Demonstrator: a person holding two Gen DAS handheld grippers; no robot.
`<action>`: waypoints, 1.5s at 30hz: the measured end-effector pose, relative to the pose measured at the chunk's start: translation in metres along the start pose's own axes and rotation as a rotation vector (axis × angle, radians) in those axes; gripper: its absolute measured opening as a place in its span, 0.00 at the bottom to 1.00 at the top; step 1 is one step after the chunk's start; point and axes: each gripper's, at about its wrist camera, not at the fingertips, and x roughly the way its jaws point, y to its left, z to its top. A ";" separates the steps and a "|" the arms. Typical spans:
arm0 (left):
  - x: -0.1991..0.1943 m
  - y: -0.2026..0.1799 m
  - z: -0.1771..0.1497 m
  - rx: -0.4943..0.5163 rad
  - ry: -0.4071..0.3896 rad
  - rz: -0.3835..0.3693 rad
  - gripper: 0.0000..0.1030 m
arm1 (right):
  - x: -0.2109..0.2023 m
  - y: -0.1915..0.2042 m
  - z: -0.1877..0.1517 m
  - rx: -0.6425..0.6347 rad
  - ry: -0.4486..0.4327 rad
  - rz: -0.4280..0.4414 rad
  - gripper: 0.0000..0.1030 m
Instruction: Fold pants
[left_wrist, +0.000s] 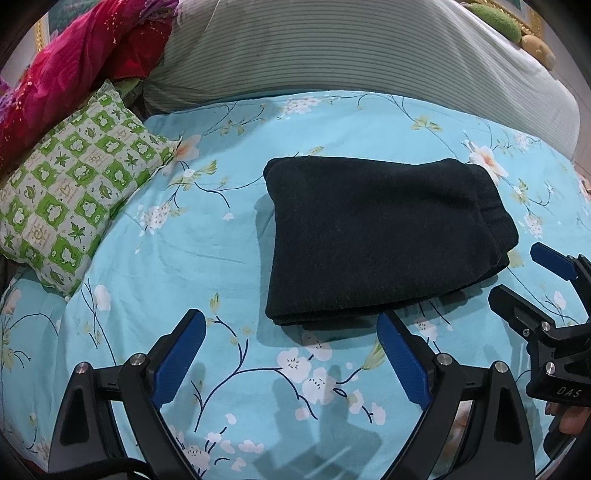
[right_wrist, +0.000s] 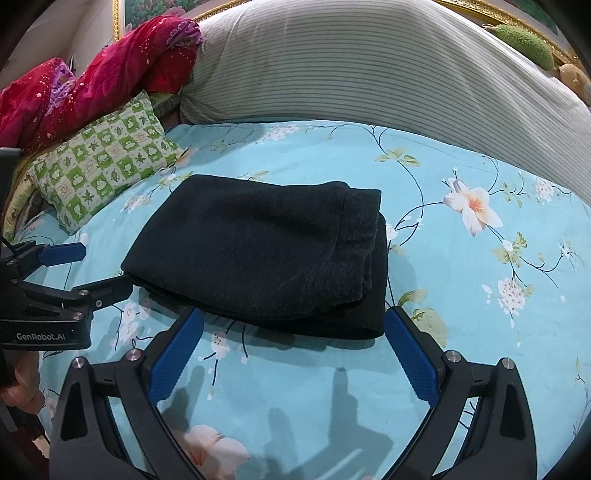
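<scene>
Floral bedsheet (left_wrist: 229, 258) lies bare around folded pants (left_wrist: 376, 236).

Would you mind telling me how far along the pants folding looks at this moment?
Done, it seems: the dark pants lie as a compact stacked rectangle on the blue floral sheet, with layered edges visible in the right wrist view. In hand: nothing; the left gripper and right gripper are both open, near the bundle's front edge and gripping nothing. Left: at most squaring up the slightly uneven layers at the right end.
</scene>
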 end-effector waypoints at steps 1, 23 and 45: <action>0.000 0.000 0.000 0.001 0.000 -0.001 0.92 | 0.000 0.000 0.000 0.000 0.000 0.000 0.95; 0.006 0.006 0.016 -0.024 -0.005 0.002 0.92 | 0.004 -0.009 0.014 0.013 -0.011 -0.001 0.95; 0.014 0.005 0.027 -0.038 0.023 -0.004 0.92 | 0.009 -0.019 0.019 0.031 0.007 -0.006 0.95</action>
